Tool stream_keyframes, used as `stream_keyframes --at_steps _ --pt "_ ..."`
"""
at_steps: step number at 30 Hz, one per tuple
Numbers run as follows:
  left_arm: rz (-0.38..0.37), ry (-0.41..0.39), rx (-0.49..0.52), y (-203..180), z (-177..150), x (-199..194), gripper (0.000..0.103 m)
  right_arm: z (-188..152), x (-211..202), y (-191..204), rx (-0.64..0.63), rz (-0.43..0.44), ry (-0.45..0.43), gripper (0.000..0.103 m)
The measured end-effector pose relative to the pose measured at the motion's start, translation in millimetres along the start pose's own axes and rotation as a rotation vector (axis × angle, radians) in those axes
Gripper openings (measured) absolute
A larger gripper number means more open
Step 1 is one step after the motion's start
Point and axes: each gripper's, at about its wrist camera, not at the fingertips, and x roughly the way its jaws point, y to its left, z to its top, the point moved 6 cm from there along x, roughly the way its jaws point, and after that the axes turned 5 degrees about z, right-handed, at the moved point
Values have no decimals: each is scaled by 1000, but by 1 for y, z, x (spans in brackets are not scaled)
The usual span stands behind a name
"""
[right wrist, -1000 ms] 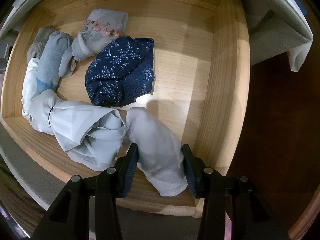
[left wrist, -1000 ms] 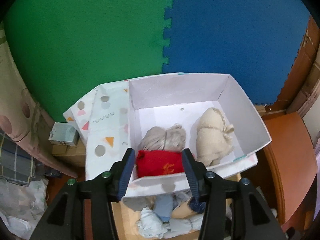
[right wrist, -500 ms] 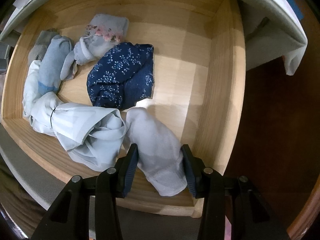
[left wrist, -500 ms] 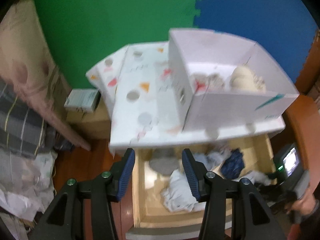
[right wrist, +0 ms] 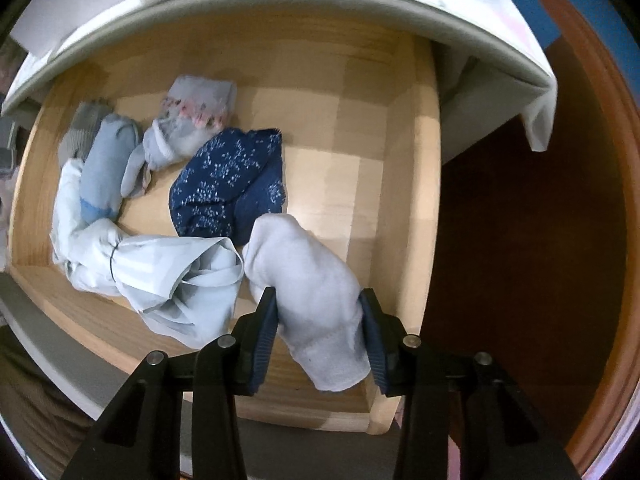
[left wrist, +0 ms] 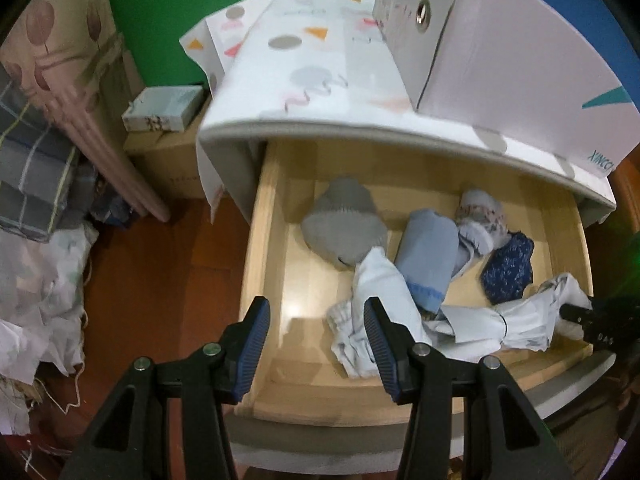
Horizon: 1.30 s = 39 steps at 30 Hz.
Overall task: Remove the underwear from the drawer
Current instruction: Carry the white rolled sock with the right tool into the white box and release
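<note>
Pale grey-white cloth, a rolled undergarment (right wrist: 316, 300), sits pinched between the right gripper (right wrist: 318, 322) pads, whose jaws have just closed onto it near the wooden drawer (right wrist: 404, 184) front corner. The left gripper (left wrist: 316, 344), empty and part-open, has dropped from the white box (left wrist: 500, 56) above toward the drawer's crumpled white piece (left wrist: 372, 308). Beyond lie navy floral briefs (right wrist: 228, 184). Lifting out looks next.

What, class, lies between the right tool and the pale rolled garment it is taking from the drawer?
Nothing visible. The right tool has just been closing; its pads already press both sides of the pale rolled garment near the front of the wooden drawer.
</note>
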Motion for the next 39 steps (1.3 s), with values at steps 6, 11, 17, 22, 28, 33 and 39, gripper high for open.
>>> stream_keyframes --at_steps 6,11,17,22,28,33,39 --pt "1 16 -14 2 -13 14 50 -2 -10 -4 19 4 -8 37" --pt "18 -1 -11 1 -15 12 50 -2 -30 6 2 -13 -43 37" --pt "51 -17 13 -3 -16 10 50 7 -76 5 3 0 -125 37" --pt "48 -27 6 -1 -16 8 50 17 -124 13 -14 16 -196 37" --pt "35 -26 -12 3 -16 8 50 32 -191 23 -52 21 -294 37" --pt "28 -26 -21 5 -17 8 50 55 -240 29 -73 -7 -368 37" --pt "24 -24 -28 7 -17 8 50 92 -266 29 -57 -40 -420 37"
